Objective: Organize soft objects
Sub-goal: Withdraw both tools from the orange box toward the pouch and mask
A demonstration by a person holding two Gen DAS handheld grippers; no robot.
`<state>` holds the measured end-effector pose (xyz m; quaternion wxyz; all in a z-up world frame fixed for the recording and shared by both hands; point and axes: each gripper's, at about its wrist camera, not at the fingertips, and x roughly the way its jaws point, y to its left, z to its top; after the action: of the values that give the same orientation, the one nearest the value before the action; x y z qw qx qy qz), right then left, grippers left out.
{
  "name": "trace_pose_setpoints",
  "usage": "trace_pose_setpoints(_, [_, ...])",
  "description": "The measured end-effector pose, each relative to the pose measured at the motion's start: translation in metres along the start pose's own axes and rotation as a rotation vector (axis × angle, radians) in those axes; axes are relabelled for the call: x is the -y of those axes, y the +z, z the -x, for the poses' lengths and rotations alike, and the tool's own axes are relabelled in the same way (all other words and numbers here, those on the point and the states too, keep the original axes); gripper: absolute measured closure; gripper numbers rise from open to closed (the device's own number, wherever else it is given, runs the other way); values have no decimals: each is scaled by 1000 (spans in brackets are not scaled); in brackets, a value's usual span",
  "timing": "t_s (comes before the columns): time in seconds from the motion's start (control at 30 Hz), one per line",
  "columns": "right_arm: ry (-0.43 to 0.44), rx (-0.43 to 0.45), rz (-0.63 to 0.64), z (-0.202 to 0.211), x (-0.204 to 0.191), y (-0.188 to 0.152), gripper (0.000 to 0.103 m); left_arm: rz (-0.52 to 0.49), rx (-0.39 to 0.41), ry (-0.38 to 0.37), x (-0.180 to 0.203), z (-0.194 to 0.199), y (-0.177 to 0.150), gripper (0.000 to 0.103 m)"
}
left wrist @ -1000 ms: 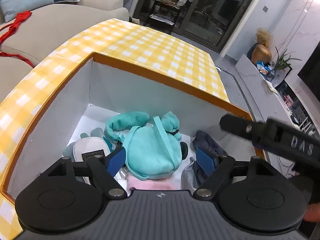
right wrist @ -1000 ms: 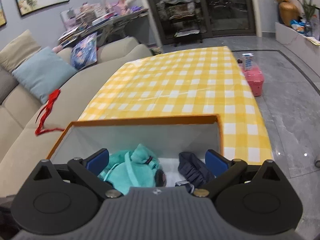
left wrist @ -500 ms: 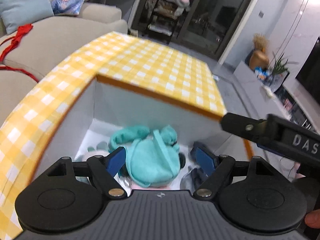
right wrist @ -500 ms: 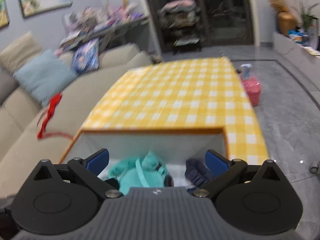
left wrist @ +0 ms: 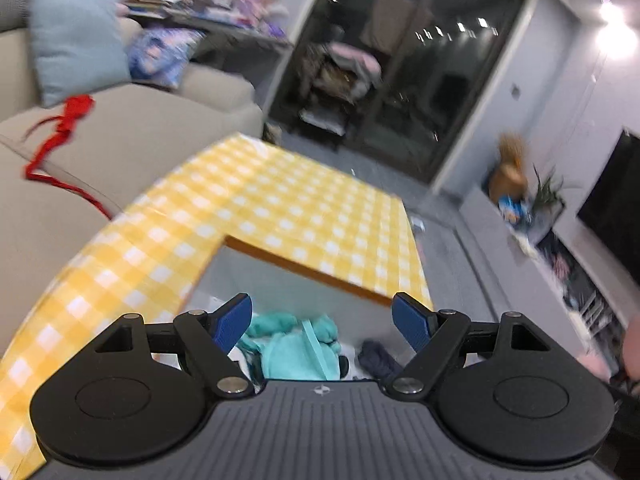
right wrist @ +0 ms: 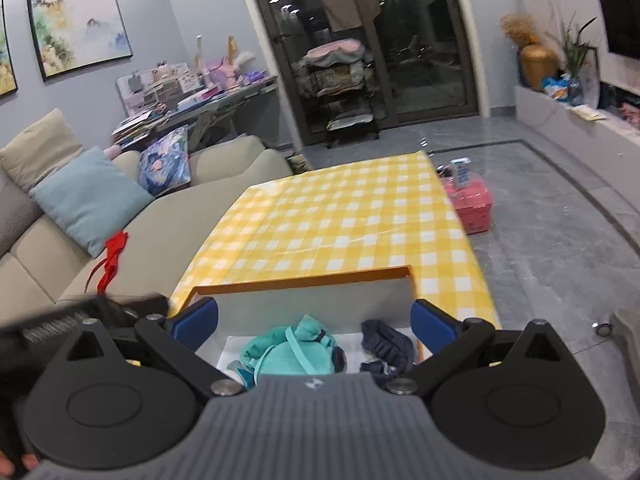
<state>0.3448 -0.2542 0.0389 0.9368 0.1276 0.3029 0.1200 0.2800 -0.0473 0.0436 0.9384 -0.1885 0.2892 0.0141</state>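
Left fingers: your left gripper (left wrist: pixel 322 322) has its fingers spread wide and empty, held above the near edge of the box (left wrist: pixel 304 270); that view is smeared, so read it loosely.
Right fingers: your right gripper (right wrist: pixel 314 318) is spread just as wide, nothing between the blue pads, also held above the box and looking down into it.
Why held so: with both empty and apart, I'd judge you are between picks, not mid-grasp.
Teal plush (right wrist: pixel 290 350): lies in the box, about the middle of its floor, strap showing across its back. It's in the container, which is likely where the task wants it.
Navy cloth (right wrist: pixel 386 346): bunched in the same box, just right of the plush, near the right wall.
Box: open-topped, white inside, orange rim, sitting on the near end of the surface.
Surface (right wrist: pixel 344 220): yellow-and-white check cloth; the stretch beyond the box shows nothing on it.
Sofa (right wrist: pixel 168 224): to your left, carrying a blue cushion (right wrist: pixel 86 196) and a red ribbon (right wrist: pixel 110 262), soft things not yet in the box.
Room: dark glass doors ahead, grey tile floor, a pink basket (right wrist: pixel 470 206) on the floor by the far right corner of the surface.
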Motion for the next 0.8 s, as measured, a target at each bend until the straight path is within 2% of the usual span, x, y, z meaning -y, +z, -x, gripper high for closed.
trace_pose_setpoints(0.13, [-35, 24, -16, 28, -7, -18, 3, 8, 5, -40, -11, 32, -3, 9])
trace_pose_setpoints(0.2, [-61, 62, -33, 45, -9, -34, 3, -7, -9, -28, -14, 46, -5, 9])
trace_pose_setpoints(0.27, [-90, 66, 5, 58, -13, -52, 3, -31, -11, -12, -17, 60, -11, 9])
trace_pose_setpoints(0.4, [-140, 8, 73, 78, -18, -91, 3, -102, -60, 0, -20, 81, -30, 9])
trace_pose_setpoints(0.63, [-91, -174, 117, 94, -22, -139, 3, -276, -170, 34, -27, 113, -80, 10])
trace_pose_setpoints(0.8, [-40, -239, 151, 104, -40, -166, 3, -348, -261, 88, -44, 130, -123, 11])
